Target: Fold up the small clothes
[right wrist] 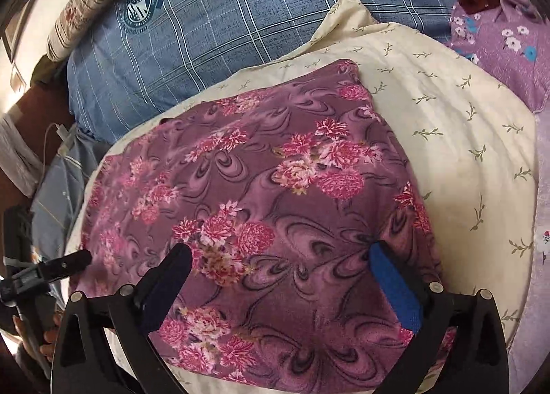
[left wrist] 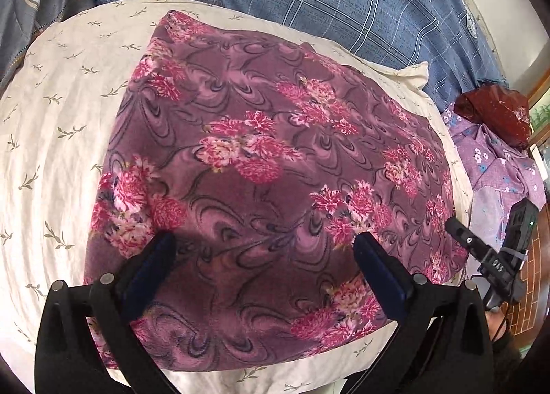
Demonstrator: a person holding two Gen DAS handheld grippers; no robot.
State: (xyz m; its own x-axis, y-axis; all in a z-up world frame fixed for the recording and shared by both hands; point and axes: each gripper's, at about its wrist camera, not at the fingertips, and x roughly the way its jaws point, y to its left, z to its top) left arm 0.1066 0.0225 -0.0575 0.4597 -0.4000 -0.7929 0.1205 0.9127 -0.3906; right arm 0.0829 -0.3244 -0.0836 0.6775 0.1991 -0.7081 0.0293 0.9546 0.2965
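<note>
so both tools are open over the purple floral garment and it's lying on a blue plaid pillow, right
Not quite. Both the left tool and the right tool are open above the purple floral garment, but it lies on the cream leaf-print pillow. The blue plaid pillow sits behind that one. Both wrist views show the cream fabric framing the garment.

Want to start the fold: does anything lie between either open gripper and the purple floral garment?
Nothing visible does. The left gripper and right gripper both hang open directly over the floral garment, with no other item on top of it.
</note>
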